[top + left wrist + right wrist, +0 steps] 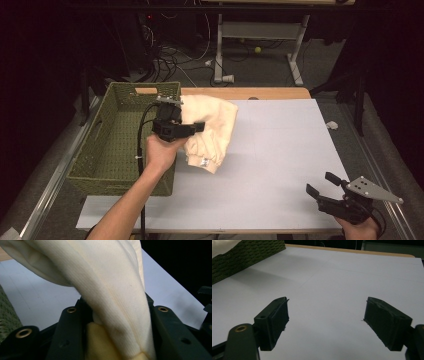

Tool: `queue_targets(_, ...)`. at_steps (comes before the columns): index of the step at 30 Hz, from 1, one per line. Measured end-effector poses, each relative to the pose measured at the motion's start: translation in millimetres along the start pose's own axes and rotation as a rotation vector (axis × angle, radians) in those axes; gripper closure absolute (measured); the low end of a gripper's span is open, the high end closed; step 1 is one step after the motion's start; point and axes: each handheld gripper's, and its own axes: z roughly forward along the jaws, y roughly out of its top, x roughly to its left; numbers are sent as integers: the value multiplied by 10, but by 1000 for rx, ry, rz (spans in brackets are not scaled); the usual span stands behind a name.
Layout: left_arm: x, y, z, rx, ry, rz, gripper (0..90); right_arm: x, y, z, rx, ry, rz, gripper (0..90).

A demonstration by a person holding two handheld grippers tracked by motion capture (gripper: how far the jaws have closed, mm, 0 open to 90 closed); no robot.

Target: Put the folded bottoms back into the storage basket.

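Note:
A cream cloth garment hangs bunched beside the right wall of a green woven basket, its lower end touching the white table. My left gripper is shut on the cloth's upper part, held by a hand at the basket's near right corner. In the left gripper view the cream cloth runs up between both jaws, which pinch it. My right gripper rests open at the table's near right corner, well away from the cloth. Its jaws stand wide apart over bare white surface with nothing between them.
The basket looks empty inside and has a handle cut-out in its far wall. The white sheet covers a wooden table. The basket's corner lies at the upper left in the right gripper view. Floor cables and desk legs lie beyond.

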Motion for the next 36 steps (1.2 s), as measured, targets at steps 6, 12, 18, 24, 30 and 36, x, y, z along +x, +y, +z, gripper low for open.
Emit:
queue_targets(6, 49, -2, -151, -24, 8, -7, 584, 10, 12, 16, 2, 3, -6, 206)
queue_targets(12, 138, -18, -314, -56, 14, -28, 584, -4, 3, 7, -1, 0, 1, 207)
queue_targets(18, 205, -50, -436, -69, 25, -41, 584, 10, 10, 9, 0, 2, -5, 207)
queue_targets(24, 298, -113, -644, -94, 53, -58, 584, 2, 4, 9, 3, -3, 3, 207)
queue_targets(30, 358, -167, -752, -112, 54, -74, 584, 7, 8, 12, 4, -4, -2, 207)
queue_targets(36, 384, -203, -835, -124, 64, -77, 584, 7, 6, 10, 4, -6, 0, 206)
